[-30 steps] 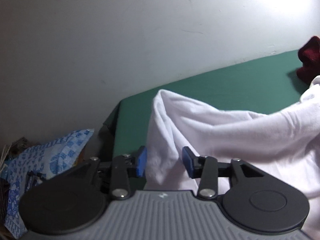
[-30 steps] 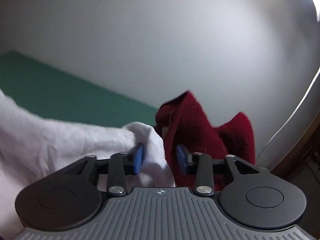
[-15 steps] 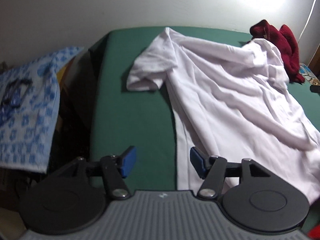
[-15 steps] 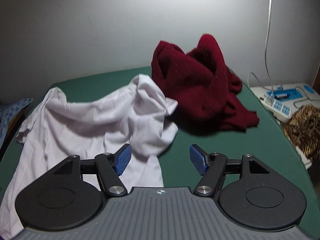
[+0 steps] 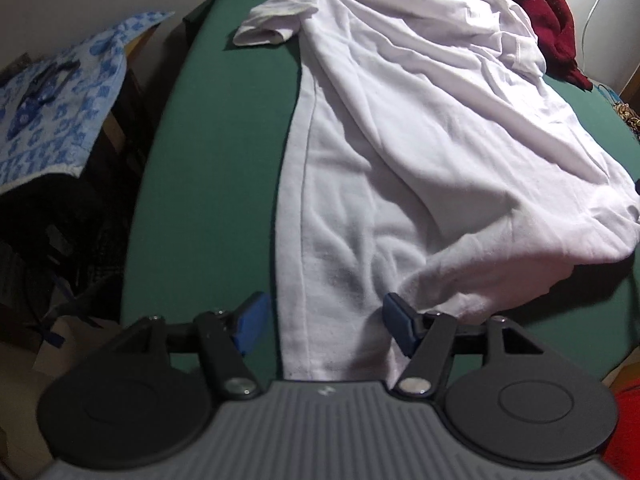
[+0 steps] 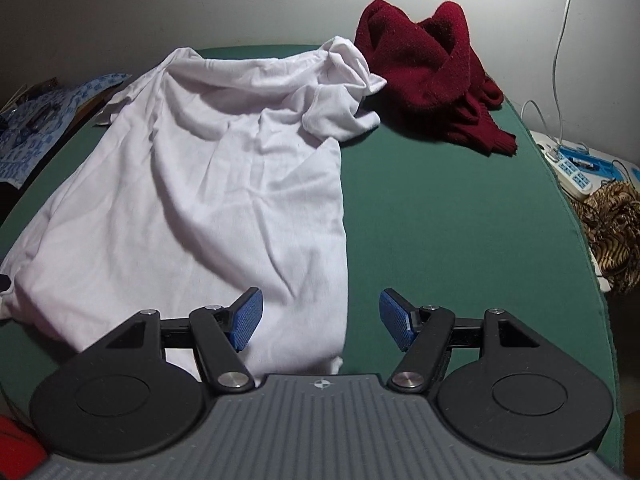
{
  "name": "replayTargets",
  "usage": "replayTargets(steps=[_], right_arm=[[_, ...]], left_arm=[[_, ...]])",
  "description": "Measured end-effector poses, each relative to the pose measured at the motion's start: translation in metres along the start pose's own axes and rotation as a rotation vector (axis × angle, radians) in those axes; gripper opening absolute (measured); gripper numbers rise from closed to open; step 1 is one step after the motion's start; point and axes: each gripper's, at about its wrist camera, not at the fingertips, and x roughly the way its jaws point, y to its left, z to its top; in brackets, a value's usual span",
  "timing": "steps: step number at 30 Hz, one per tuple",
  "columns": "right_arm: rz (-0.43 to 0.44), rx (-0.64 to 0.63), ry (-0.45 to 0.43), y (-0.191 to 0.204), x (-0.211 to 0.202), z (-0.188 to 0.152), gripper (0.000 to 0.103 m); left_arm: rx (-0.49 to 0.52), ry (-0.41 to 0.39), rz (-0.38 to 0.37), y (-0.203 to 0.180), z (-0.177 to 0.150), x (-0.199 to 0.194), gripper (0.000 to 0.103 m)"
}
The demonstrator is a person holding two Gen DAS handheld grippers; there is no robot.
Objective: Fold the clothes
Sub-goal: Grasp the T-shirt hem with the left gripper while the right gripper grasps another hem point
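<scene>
Both grippers have released and backed away; white T-shirt (image 5: 420, 140) now lies spread ahead. Left gripper (image 5: 323, 322), right gripper (image 6: 321, 320): jaws apart, empty. Limp, light fabric; grasp hem corners nearest fingertips

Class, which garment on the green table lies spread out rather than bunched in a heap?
The white T-shirt; the dark red sweater sits crumpled behind it.

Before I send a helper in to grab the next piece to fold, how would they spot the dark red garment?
Find the green table against the pale wall. Along its far edge, beside the spread-out white T-shirt, sits the dark red garment. It is the only fuzzy, bunched-up heap; the shirt is smooth and lies mostly flat.
</scene>
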Motion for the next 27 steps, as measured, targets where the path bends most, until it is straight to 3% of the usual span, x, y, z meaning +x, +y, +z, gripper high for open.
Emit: replayTargets(steps=[3,5,6,7,9,13,16,18,19,22,27], right_arm=[[0.060,0.041,0.033,-0.016,-0.004,-0.018,0.068],[0.088,0.035,0.037,-0.018,-0.007,-0.030,0.068],[0.107,0.026,0.027,-0.019,-0.006,-0.035,0.069],[0.122,0.017,0.017,-0.018,-0.005,-0.039,0.069],[0.147,-0.026,0.008,-0.012,0.001,-0.047,0.070],[0.114,-0.181,-0.048,0.007,0.013,-0.054,0.073],[0.127,-0.191,-0.123,0.006,0.018,-0.056,0.065],[0.132,-0.183,-0.151,0.006,0.020,-0.053,0.032],[0.152,-0.169,-0.137,0.006,0.019,-0.048,0.008],[0.224,-0.100,-0.115,0.000,0.000,-0.040,0.008],[0.341,-0.064,-0.161,-0.010,-0.058,-0.038,0.008]], left_arm=[[-0.019,-0.020,0.032,-0.007,-0.005,-0.002,0.065],[-0.032,-0.033,0.054,-0.012,-0.009,-0.003,0.049],[-0.038,-0.040,0.065,-0.014,-0.010,-0.004,0.026],[-0.041,-0.045,0.075,-0.017,-0.012,-0.005,0.017],[-0.021,-0.052,0.096,-0.028,-0.011,-0.004,0.006],[0.006,-0.066,0.133,-0.045,-0.012,-0.007,0.000],[-0.041,-0.110,0.135,-0.050,-0.011,-0.014,0.000],[-0.080,-0.135,0.139,-0.051,-0.010,-0.016,0.000],[-0.098,-0.140,0.142,-0.051,-0.009,-0.016,0.000],[-0.119,-0.169,0.157,-0.052,-0.009,-0.028,0.000],[-0.116,-0.276,0.159,-0.052,-0.009,-0.084,0.000]])
